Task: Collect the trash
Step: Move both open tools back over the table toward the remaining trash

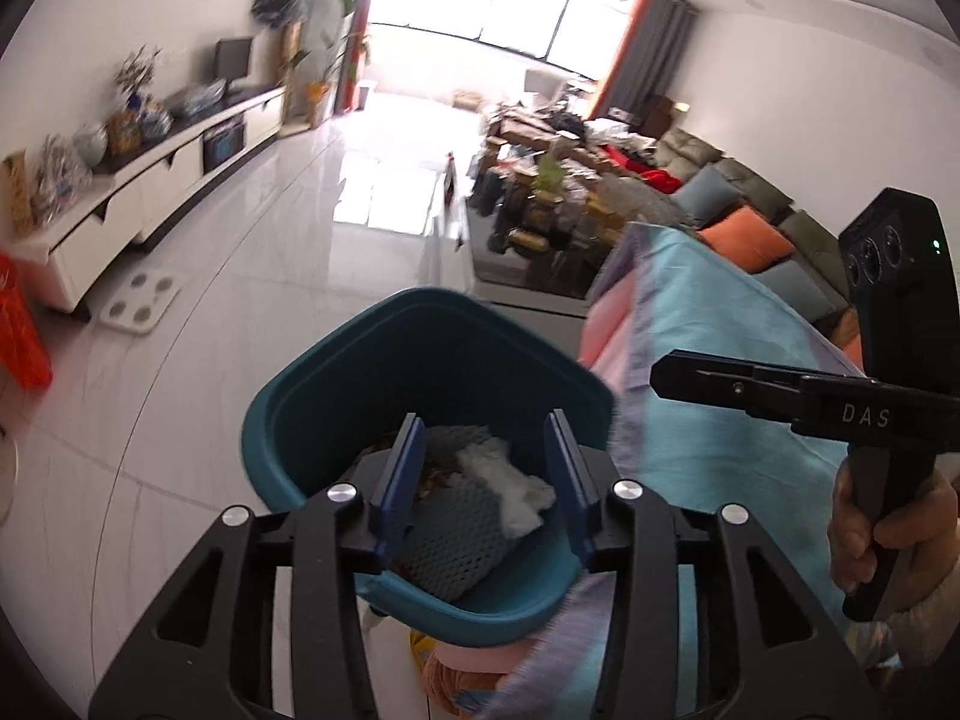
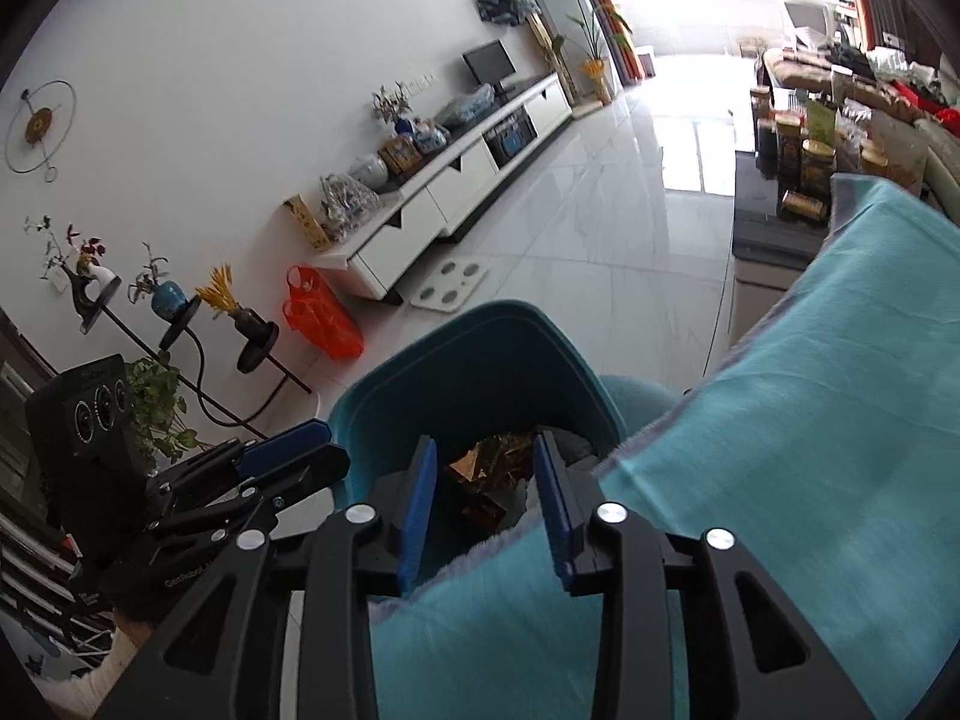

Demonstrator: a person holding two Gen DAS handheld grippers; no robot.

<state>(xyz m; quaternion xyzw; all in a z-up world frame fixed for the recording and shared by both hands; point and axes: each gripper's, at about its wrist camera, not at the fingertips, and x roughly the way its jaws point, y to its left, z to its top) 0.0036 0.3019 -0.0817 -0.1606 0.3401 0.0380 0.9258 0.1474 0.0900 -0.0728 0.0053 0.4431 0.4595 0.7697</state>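
1. The teal bin stands on the floor just beside the edge of the table, which is draped in a turquoise cloth. In this position, items can drop from the table edge straight into it.
2. The trash lies inside the bin: a grey foam net, a white tissue and a brown foil wrapper.
3. The left gripper hangs above the bin mouth, fingers spread apart and holding nothing. This suggests an item has been released.
4. The right gripper is positioned over the bin and cloth edge, fingers likewise parted and empty.
5. Judgement: both tools are free for the next pickup.
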